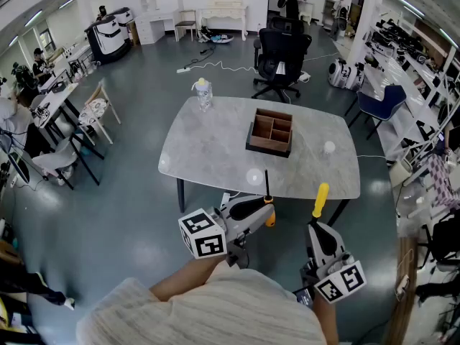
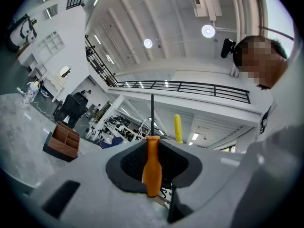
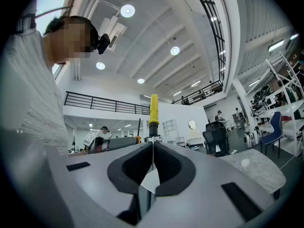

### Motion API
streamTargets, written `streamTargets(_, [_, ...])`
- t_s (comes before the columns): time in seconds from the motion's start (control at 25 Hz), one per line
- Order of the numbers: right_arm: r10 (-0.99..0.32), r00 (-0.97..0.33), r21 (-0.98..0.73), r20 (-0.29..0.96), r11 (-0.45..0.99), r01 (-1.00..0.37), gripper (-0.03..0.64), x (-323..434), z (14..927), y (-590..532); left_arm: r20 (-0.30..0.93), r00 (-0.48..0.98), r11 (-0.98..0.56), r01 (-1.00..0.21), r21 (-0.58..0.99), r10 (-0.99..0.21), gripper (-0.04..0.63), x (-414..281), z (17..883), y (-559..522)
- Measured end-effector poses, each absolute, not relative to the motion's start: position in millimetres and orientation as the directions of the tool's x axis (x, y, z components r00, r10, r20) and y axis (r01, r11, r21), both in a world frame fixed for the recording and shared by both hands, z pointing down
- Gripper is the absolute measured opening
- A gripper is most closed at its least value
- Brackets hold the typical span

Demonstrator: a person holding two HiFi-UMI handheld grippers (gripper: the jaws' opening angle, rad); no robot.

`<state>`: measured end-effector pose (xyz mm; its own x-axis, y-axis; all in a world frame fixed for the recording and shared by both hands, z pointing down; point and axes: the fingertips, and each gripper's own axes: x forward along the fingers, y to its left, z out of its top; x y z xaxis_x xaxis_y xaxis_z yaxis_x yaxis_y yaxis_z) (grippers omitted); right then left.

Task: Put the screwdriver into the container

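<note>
An orange-handled screwdriver [image 2: 152,167] stands between the jaws of my left gripper [image 2: 152,146], which is shut on its handle; its black shaft [image 1: 267,184] points up. My left gripper [image 1: 264,210] hovers just in front of the table's near edge. My right gripper [image 1: 317,227] is shut on the thin shaft of a yellow-handled screwdriver [image 1: 320,200], handle [image 3: 153,109] upward beyond the jaws of the right gripper [image 3: 152,144]. The wooden container [image 1: 271,132], split into compartments, sits on the grey table [image 1: 208,146] beyond both grippers and shows at the left as the container [image 2: 62,140].
A clear bottle [image 1: 203,94] stands at the table's far left corner. A black office chair [image 1: 280,56] is behind the table. Desks and chairs line the room's left and right sides. The person's sleeve [image 1: 215,307] fills the bottom of the head view.
</note>
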<state>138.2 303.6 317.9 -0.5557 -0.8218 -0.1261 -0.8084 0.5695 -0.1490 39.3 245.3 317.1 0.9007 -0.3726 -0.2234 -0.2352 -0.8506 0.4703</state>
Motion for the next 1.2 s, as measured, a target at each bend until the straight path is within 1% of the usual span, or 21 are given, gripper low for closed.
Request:
streamTargets(0.84, [-0.823, -0.556, -0.184, -0.115, 0.568, -0.802, 0.015, 142.5, 328.1, 294.4, -0.209, 0.909, -0.845, -0.224, 0.487, -0.361, 0.078, 43.7, 327.2, 236.8])
streamTargets(1.2, [-0.813, -0.565, -0.200, -0.140, 0.582, -0.788, 0.015, 137.9, 320.5, 282.7, -0.214, 0.907, -0.844, -0.223, 0.488, -0.363, 0.078, 38.1, 327.4, 228.1])
